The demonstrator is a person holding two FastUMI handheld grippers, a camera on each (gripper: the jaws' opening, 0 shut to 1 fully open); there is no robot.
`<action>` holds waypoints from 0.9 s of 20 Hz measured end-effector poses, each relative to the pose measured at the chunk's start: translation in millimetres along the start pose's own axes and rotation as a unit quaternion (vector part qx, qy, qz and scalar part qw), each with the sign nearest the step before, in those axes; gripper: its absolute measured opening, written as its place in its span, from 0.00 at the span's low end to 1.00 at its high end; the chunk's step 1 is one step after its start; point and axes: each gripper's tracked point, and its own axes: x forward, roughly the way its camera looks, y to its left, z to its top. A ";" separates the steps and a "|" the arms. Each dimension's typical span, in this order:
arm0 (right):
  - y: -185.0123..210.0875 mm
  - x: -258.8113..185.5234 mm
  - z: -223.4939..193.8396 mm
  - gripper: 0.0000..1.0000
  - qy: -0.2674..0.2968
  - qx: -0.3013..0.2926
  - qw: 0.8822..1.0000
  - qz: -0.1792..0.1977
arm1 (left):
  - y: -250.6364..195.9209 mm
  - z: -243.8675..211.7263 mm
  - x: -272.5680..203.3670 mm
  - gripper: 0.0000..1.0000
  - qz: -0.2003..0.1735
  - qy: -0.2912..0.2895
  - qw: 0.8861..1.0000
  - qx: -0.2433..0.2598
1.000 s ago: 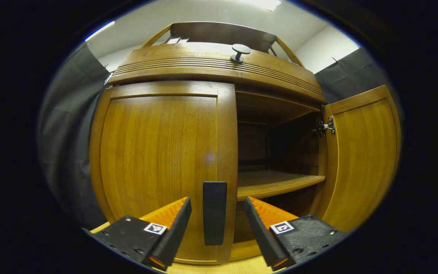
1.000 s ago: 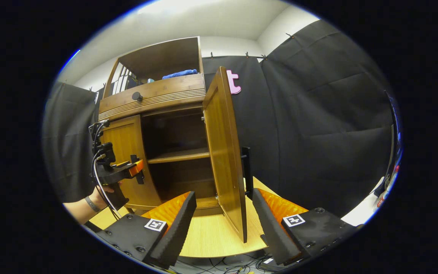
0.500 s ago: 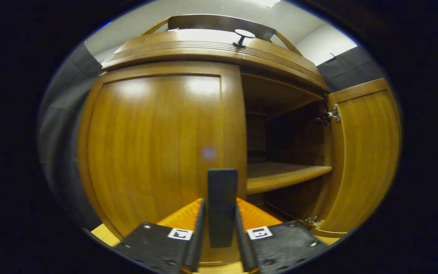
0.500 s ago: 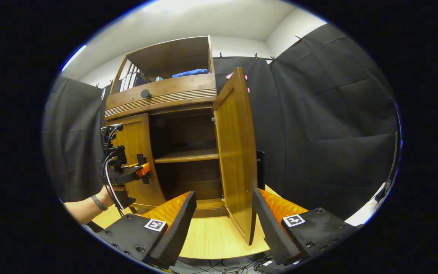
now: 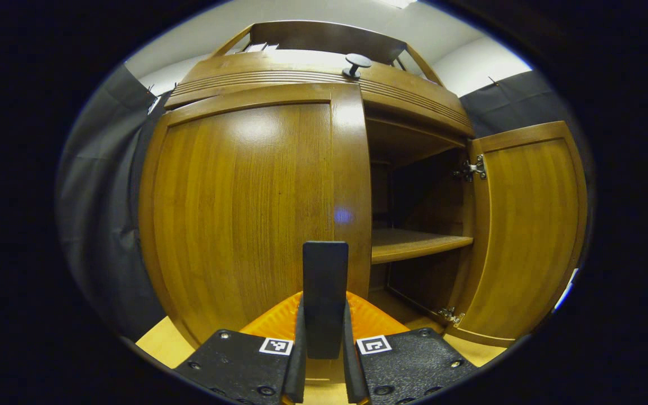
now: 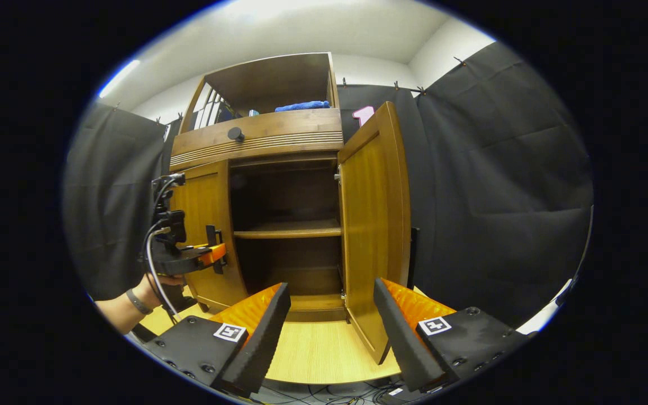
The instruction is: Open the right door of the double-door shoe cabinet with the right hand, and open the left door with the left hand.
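Left gripper view: left gripper [image 5: 324, 360] fingers pinch the left door's handle [image 5: 324, 298] to pull it open — right gripper [image 6: 332, 332] fingers spread wide, free of the open right door [image 6: 373, 225]

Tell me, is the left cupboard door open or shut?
Barely open: the left door has started swinging out, with the left gripper clamped on its handle.

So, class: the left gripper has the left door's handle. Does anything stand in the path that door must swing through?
Nothing visible does. The left gripper is shut on the handle of the left door, and the floor before it lies bare.
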 end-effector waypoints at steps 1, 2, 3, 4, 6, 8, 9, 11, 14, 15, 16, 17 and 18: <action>0.9 -0.9 0.5 0.96 0.000 0.000 1.000 0.002 | 1.9 1.3 -11.8 0.28 0.001 -0.001 1.000 -0.003; 0.7 -2.3 0.8 0.96 0.001 -0.001 1.000 0.003 | 5.0 0.7 -21.9 0.29 0.005 -0.001 1.000 -0.006; 1.6 -3.2 -0.7 0.96 0.001 -0.002 1.000 0.004 | 8.9 1.3 -32.5 0.29 0.010 -0.001 1.000 -0.008; 2.5 -3.6 -1.1 0.96 0.001 -0.004 1.000 0.005 | 13.9 1.8 -42.7 0.29 0.015 -0.001 1.000 -0.008; 5.7 -2.8 -1.8 0.96 0.001 -0.005 1.000 0.010 | 20.6 3.1 -60.7 0.29 0.024 -0.001 1.000 -0.008; 7.3 -2.3 -2.3 0.96 0.001 -0.004 1.000 0.015 | 28.4 4.2 -78.0 0.29 0.033 0.000 0.999 -0.009; 9.1 -1.2 -1.7 0.96 0.001 -0.002 1.000 0.017 | 34.0 5.2 -87.3 0.28 0.038 -0.001 0.999 -0.009; 12.7 0.9 -3.2 0.96 0.002 -0.002 1.000 0.022 | 43.8 7.0 -102.3 0.28 0.051 -0.008 0.999 -0.010; 17.7 3.8 -4.7 0.96 0.004 -0.002 1.000 0.030 | 56.8 9.8 -119.5 0.29 0.069 -0.019 0.997 -0.009; 19.9 5.0 -5.0 0.96 0.005 -0.003 0.999 0.033 | 60.1 9.6 -124.2 0.29 0.076 -0.021 0.997 -0.008; 20.2 7.0 -5.7 0.96 0.005 -0.004 0.999 0.035 | 65.3 9.4 -130.2 0.29 0.083 -0.020 0.996 -0.006; 21.1 7.1 -4.8 0.91 0.004 -0.004 0.999 0.036 | 72.1 9.0 -136.0 0.27 0.088 -0.020 0.996 -0.003; 22.8 9.1 -4.9 0.85 0.004 -0.004 0.999 0.038 | 75.2 9.0 -140.8 0.27 0.090 -0.020 0.996 -0.003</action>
